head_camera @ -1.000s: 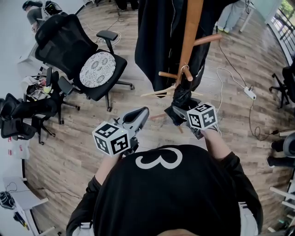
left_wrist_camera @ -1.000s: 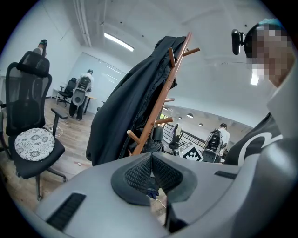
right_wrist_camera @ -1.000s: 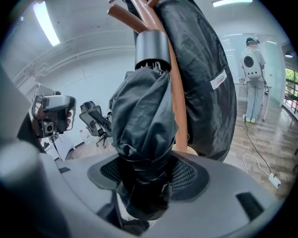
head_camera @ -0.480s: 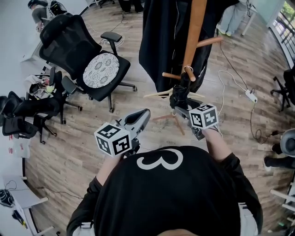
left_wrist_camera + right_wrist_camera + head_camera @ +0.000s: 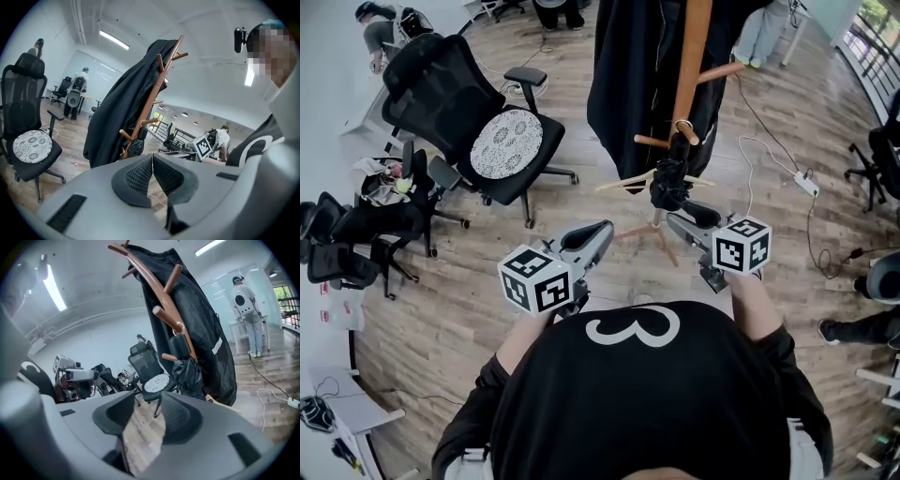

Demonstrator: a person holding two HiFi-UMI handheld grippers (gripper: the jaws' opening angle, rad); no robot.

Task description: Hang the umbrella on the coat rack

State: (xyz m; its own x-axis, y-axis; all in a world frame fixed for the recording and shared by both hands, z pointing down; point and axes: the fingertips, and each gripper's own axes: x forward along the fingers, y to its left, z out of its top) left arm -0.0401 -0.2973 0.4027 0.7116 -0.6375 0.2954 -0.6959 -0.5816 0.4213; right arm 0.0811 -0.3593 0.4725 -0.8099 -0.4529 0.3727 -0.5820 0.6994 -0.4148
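Your left gripper (image 5: 598,231) sits out in front of your chest, pointing forward and slightly down, with the left cube (image 5: 536,279) at the end nearest you. Its jaws meet at the tips with nothing between them. Your left forearm (image 5: 521,339) runs straight back from it to your body. Your right gripper (image 5: 679,218) is held further out on the right and points inward, so the two grippers converge. The right cube (image 5: 741,246) is at its back end. Its jaws stand apart and are closing, with nothing between them. Your right forearm (image 5: 752,307) reaches forward behind it. The grippers are near each other but not touching
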